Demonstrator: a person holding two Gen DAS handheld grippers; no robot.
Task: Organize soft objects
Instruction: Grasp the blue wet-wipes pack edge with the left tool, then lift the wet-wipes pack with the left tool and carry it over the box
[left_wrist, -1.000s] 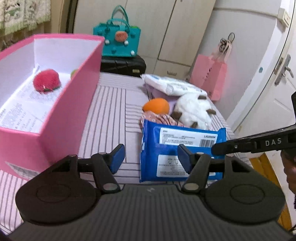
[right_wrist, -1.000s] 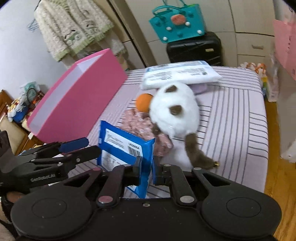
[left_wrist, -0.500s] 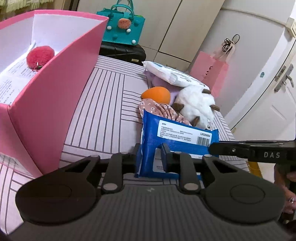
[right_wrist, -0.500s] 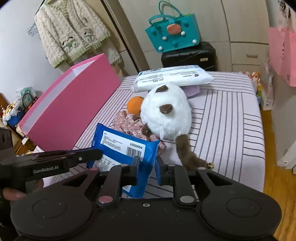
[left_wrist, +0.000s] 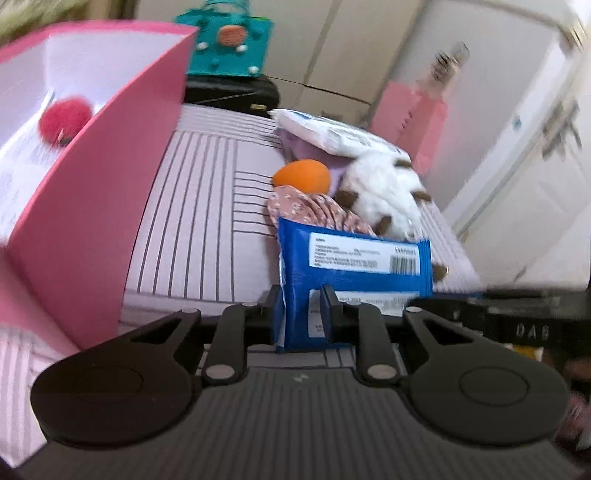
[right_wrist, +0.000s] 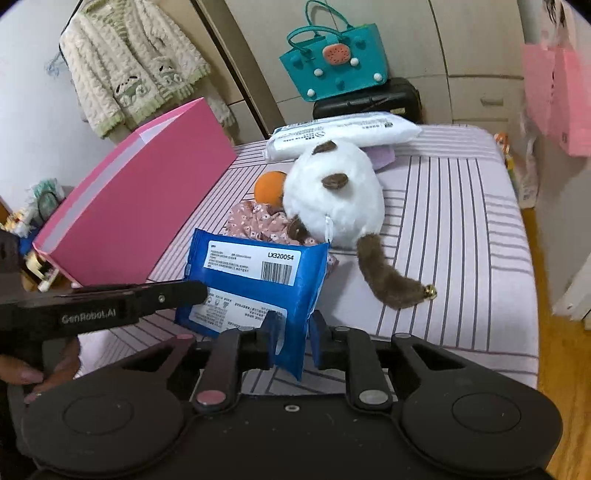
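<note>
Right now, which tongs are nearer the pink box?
Left. Left tongs clamp the blue pack's box-side edge, beside the pink box; right tongs clamp its opposite edge, farther off.

left gripper (left_wrist: 302, 308) and right gripper (right_wrist: 293, 334) fingers both clamped.

2 close wrist views, opposite ends, sharing blue pack (left_wrist: 354, 273)
</note>
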